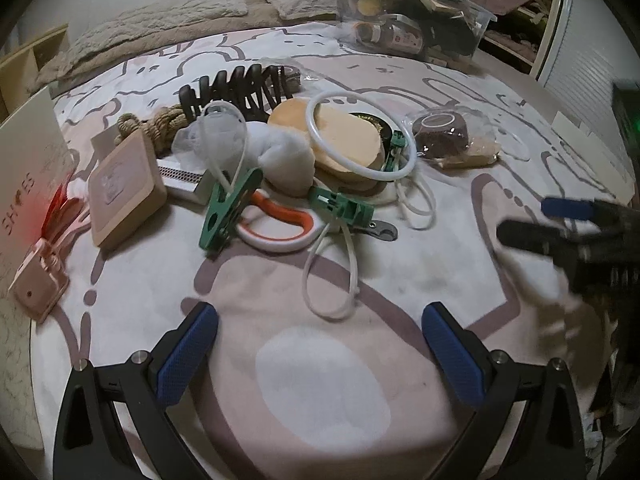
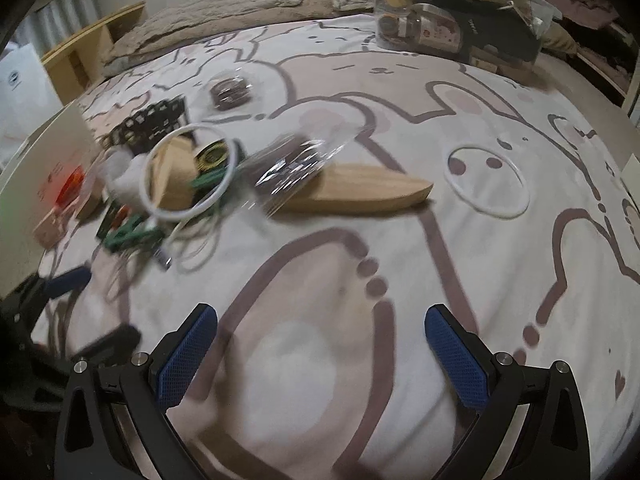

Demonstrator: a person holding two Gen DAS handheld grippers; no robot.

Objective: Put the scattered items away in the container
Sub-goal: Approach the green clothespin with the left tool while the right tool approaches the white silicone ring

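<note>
Scattered items lie in a pile on the bed: a green clip [image 1: 230,210], orange-handled scissors [image 1: 276,224], a white ring [image 1: 360,136] on wooden discs [image 1: 344,148], a black hair claw [image 1: 240,94], white tubing [image 1: 332,276] and a bagged brown item [image 1: 444,132]. The clear plastic container [image 1: 412,20] stands at the far side, with several things inside. My left gripper [image 1: 320,344] is open and empty, short of the tubing. My right gripper [image 2: 320,344] is open and empty over bare sheet, near a wooden board [image 2: 360,192] and a second white ring [image 2: 486,178].
A pink square box [image 1: 124,192], a rope [image 1: 160,124] and a white shoe box [image 1: 24,184] sit at the left edge. Pillows [image 1: 180,16] line the headboard side. The right gripper [image 1: 532,222] shows blurred at the right of the left wrist view.
</note>
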